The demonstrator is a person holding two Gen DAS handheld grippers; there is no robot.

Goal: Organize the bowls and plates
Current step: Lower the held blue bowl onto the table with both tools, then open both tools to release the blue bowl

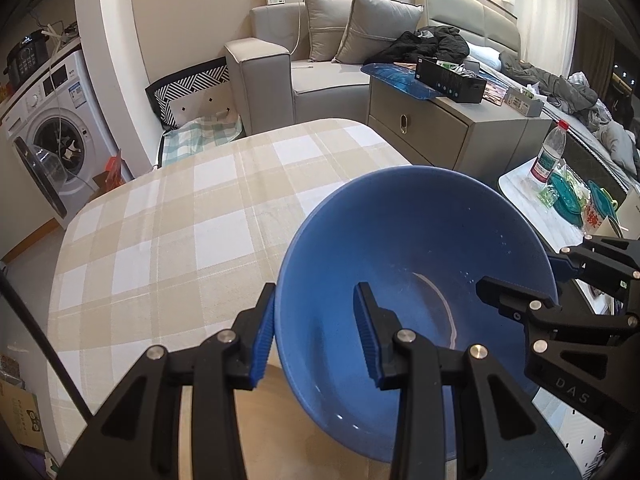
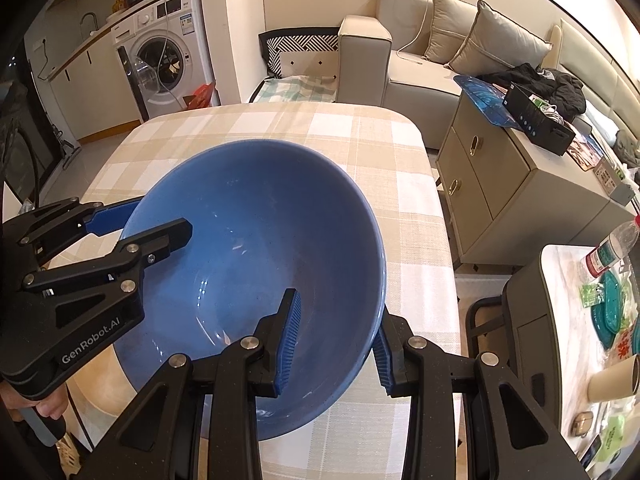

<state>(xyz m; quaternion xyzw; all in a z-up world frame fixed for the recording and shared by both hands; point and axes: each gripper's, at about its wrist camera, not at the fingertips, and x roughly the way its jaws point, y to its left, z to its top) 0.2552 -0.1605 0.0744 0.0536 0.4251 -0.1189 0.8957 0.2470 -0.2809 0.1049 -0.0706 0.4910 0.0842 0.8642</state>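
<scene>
Bowl [image 1: 416, 264] — big, blue, empty — hangs tilted over the near part of the checked table [image 1: 180, 216], pinched by me on two sides. My left gripper [image 1: 316, 332] is clamped on its left rim, one pad inside and one outside; my right gripper [image 2: 334, 342] grips the opposite rim the same way. To do this well, I'd judge both hands should lower together, keeping the rim level so neither pad slips. Only the right view shows my fingers [image 2: 50, 408] on the left handle, and the chair [image 2: 520, 320]; only the left shows a bed
</scene>
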